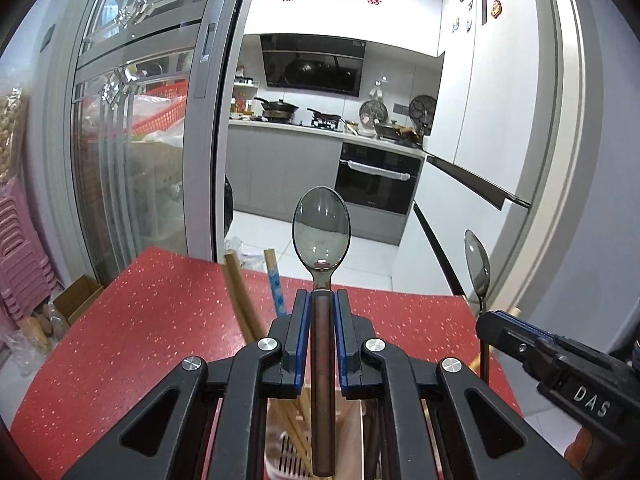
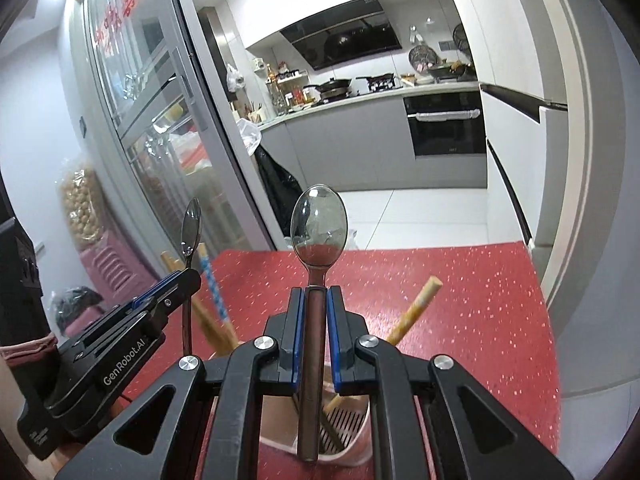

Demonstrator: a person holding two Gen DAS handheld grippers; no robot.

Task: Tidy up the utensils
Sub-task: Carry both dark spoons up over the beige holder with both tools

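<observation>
My left gripper (image 1: 322, 294) is shut on a spoon (image 1: 321, 232) with a dark handle, held upright, bowl up. My right gripper (image 2: 314, 291) is shut on a second, similar spoon (image 2: 318, 226), also upright. Each gripper shows in the other's view: the right gripper (image 1: 496, 322) at the right edge with its spoon (image 1: 477, 264), the left gripper (image 2: 180, 280) at the left with its spoon (image 2: 191, 226). Below both grippers stands a pink utensil holder (image 2: 352, 432) with a slotted bottom. Wooden chopsticks (image 1: 240, 292) and a blue-patterned chopstick (image 2: 214, 284) lean in it.
The holder stands on a red speckled table (image 1: 140, 320). Beyond the table are a glass sliding door (image 1: 160, 120), a kitchen with stove and oven (image 1: 376, 180), and a white fridge (image 1: 500, 100). Pink stools (image 1: 20, 272) and a cardboard box (image 1: 76, 296) sit left of the table.
</observation>
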